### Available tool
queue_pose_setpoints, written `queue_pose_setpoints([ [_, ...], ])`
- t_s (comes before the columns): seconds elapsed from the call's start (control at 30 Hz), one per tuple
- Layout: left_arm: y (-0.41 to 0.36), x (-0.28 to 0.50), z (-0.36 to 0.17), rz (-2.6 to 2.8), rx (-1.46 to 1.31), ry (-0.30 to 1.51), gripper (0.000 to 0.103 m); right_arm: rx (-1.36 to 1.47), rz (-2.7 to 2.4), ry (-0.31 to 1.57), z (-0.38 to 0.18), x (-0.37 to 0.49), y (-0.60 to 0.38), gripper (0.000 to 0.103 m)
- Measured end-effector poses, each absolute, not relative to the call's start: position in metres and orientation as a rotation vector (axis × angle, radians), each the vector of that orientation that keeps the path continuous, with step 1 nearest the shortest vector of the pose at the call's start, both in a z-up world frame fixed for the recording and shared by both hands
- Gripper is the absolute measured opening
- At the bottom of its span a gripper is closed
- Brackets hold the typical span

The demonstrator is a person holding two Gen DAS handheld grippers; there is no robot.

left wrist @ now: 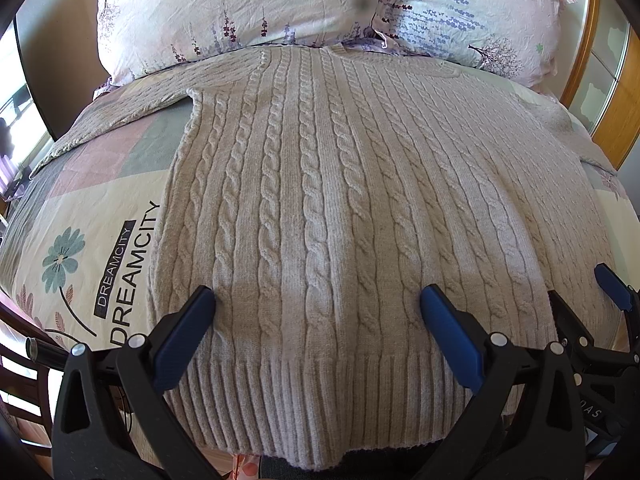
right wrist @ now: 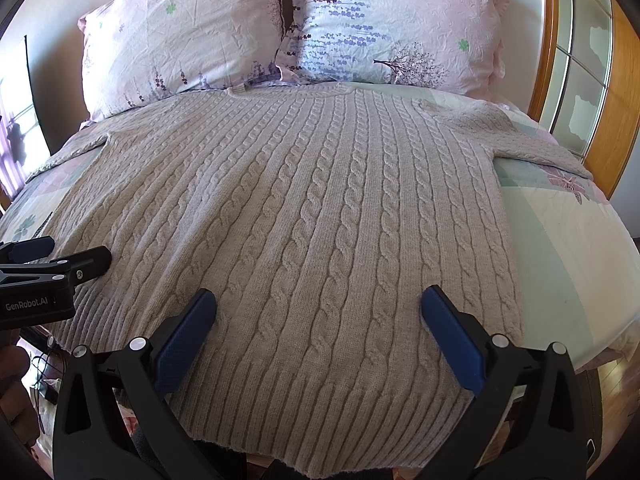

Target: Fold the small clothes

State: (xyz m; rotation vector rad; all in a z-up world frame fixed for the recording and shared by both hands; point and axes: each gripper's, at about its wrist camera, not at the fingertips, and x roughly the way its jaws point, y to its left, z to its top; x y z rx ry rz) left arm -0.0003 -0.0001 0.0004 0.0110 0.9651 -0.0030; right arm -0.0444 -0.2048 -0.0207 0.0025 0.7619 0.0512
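Observation:
A beige cable-knit sweater lies flat on the bed, hem toward me and collar at the pillows; it also fills the right wrist view. Its sleeves spread out to the left and right. My left gripper is open and empty, hovering over the hem's left part. My right gripper is open and empty over the hem's right part. The right gripper shows at the right edge of the left wrist view; the left gripper shows at the left edge of the right wrist view.
Two floral pillows lie at the head of the bed. The patterned bedsheet reads DREAMCITY. A wooden-framed glass panel stands to the right. The bed's near edge lies just under the hem.

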Motion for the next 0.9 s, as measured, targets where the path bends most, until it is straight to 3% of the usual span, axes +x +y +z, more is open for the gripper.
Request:
queue_pose_setpoints([
  [0.9,-0.0001,-0.0003,0.0005,-0.003,0.012,0.963,0.101,0.002,0.051,0.768,-0.0217,-0.0450,-0.2040,0.102],
])
